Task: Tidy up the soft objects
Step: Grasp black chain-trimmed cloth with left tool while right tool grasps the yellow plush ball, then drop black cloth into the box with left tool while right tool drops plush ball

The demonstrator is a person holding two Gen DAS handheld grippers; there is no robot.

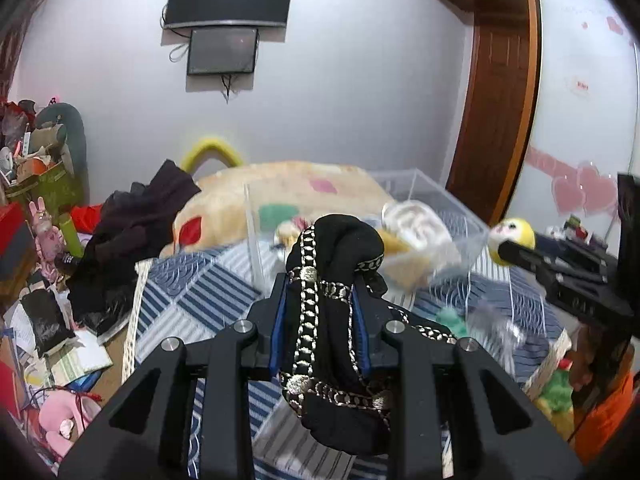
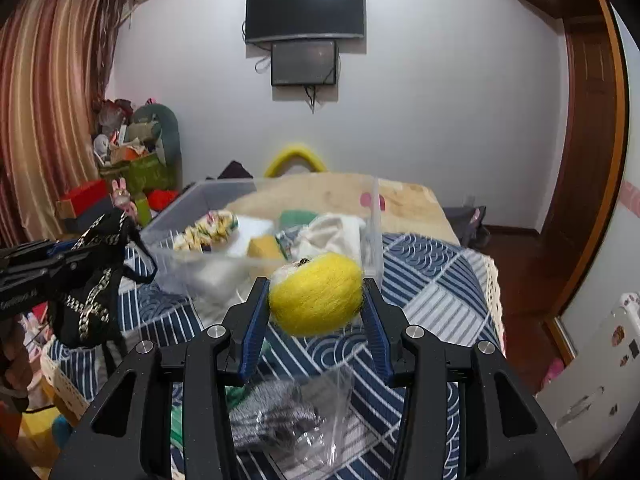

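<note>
Your left gripper (image 1: 322, 296) is clamped on a black cloth with gold chain trim (image 1: 336, 320); the cloth bulges above the fingertips and hangs down behind them, short of the clear bin (image 1: 440, 200). Your right gripper (image 2: 316, 300) squeezes a yellow fuzzy ball (image 2: 316, 294) between its blue pads (image 2: 256, 320), just in front of that bin's near wall. Inside the bin lie a white cloth (image 2: 336, 228) and a yellow sponge (image 2: 266, 250). The bin sits on a blue patterned bedspread (image 2: 432, 280).

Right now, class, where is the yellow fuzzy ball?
The yellow fuzzy ball is clamped in the right gripper, held above the blue patterned bedspread just short of the clear plastic bin; the left wrist view shows it at right.
</note>
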